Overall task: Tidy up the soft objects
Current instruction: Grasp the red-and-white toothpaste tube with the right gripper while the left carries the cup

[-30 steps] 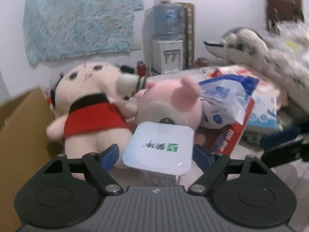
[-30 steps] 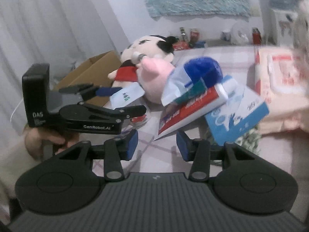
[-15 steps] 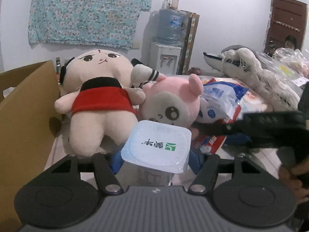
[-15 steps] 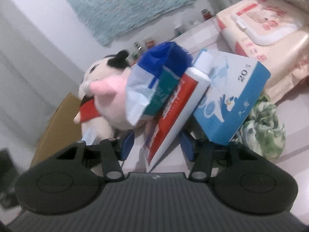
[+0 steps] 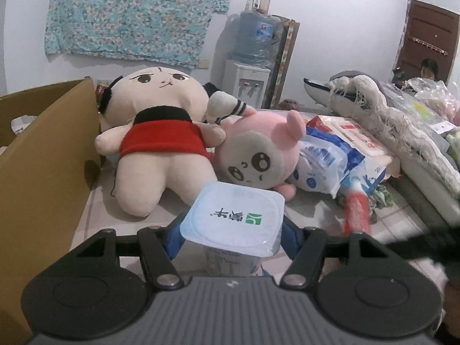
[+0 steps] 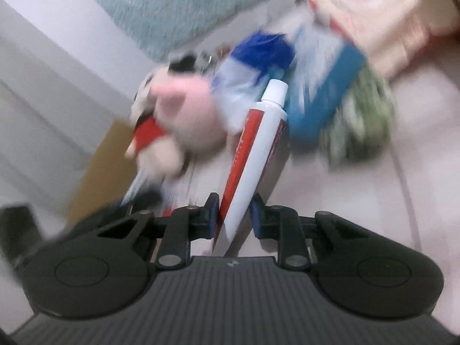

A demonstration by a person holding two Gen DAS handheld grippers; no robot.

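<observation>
My left gripper [image 5: 231, 240] is shut on a small yogurt cup [image 5: 233, 215] with a white foil lid, held low in front of the toys. Beyond it lie a cream plush doll in a red dress [image 5: 161, 141] and a pink round plush [image 5: 258, 155], side by side on the tiled surface. The jaws of my right gripper [image 6: 234, 215] are closing on the flat end of a red and white toothpaste tube [image 6: 256, 143], with both pads against it. That tube [image 5: 355, 212] shows as a red blur in the left wrist view, with the right gripper [image 5: 417, 241] behind it.
An open cardboard box [image 5: 43, 172] stands at the left, next to the doll. A blue and white plastic pack [image 5: 325, 158], a blue carton [image 6: 325, 97], a green cloth [image 6: 362, 120] and a pink wipes pack [image 6: 368, 14] crowd the right. A netted bundle [image 5: 388, 120] runs along the far right.
The right gripper dropped, rolled, and its jaws narrowed onto the toothpaste tube. The left jaws narrowed onto the yogurt cup and that gripper drifted sideways before the plush toys.
</observation>
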